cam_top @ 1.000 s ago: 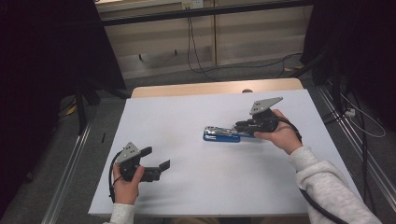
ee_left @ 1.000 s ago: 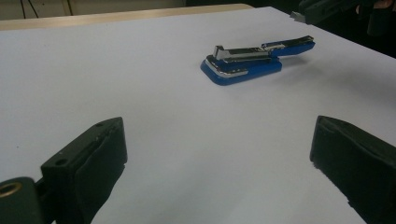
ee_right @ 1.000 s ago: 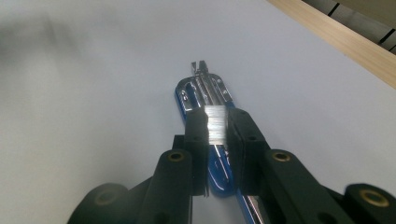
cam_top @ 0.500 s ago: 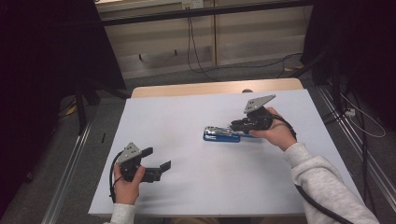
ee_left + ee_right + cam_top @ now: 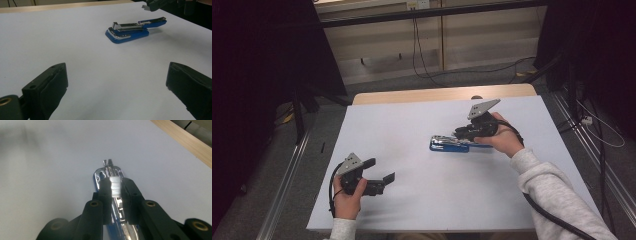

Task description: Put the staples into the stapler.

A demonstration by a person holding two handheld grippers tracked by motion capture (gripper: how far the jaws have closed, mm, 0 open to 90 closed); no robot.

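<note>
A blue and chrome stapler [image 5: 447, 145] lies on the white table [image 5: 422, 125], right of centre, with its top lifted open [image 5: 132, 30]. My right gripper [image 5: 460, 134] hovers just over its rear half. In the right gripper view its jaws [image 5: 115, 182] are shut on a short silver strip of staples [image 5: 115, 189], held directly above the stapler's open channel [image 5: 110, 171]. My left gripper [image 5: 381, 170] rests near the table's front left, well away from the stapler. It is open, with bare table between its pads [image 5: 53, 85].
A wooden edge [image 5: 437, 94] runs along the table's far side. Cables lie on the floor behind it and to the right [image 5: 592, 125]. A metal rail [image 5: 287, 175] runs along the floor to the left of the table.
My right gripper has edged slightly to the left over the stapler, still holding the staple strip. The left gripper has not moved.
</note>
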